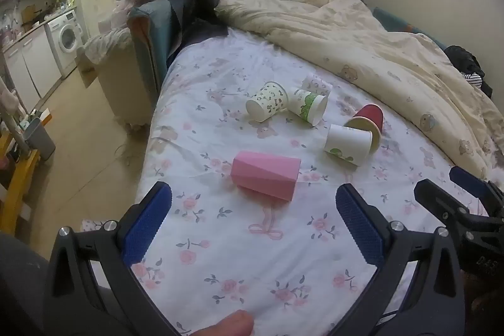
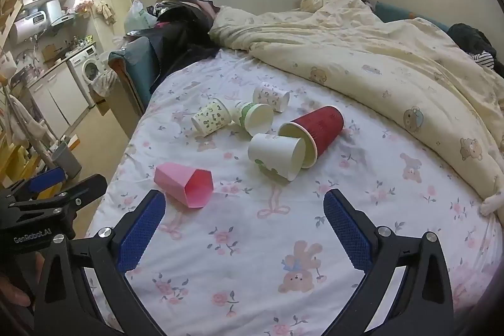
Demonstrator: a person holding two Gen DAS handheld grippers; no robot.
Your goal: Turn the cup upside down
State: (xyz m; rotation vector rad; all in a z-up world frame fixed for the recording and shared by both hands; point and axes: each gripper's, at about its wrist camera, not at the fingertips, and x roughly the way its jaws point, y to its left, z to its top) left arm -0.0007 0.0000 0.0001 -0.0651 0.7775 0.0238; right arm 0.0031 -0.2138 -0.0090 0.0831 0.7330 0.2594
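Cups: we count six lying on their sides on the bed (image 1: 239, 244), none upright.
Pink cup (image 1: 265, 175): nearest to us, alone, on the flowered sheet just ahead of the left gripper (image 1: 253, 211); in the right view its open mouth faces us.
Red cup (image 2: 312, 131): on its side, with a white cup (image 2: 277, 155) touching its rim and partly lying in its mouth.
Far cups: a spotted cup (image 1: 267, 104), a green-printed cup (image 1: 307, 106) and one more patterned cup (image 1: 316, 84), close together beyond the pink one.
Left fingers: wide apart, holding nothing, over the sheet.
Right gripper (image 2: 244, 218): we see its fingers spread too, empty, with the pink cup just past the left one.
Quilt (image 1: 362, 46): bunched along the far side of the bed, near the red cup.
Surroundings: a washing machine (image 1: 67, 37) and a grey bin (image 1: 39, 137) stand off the bed on the left.
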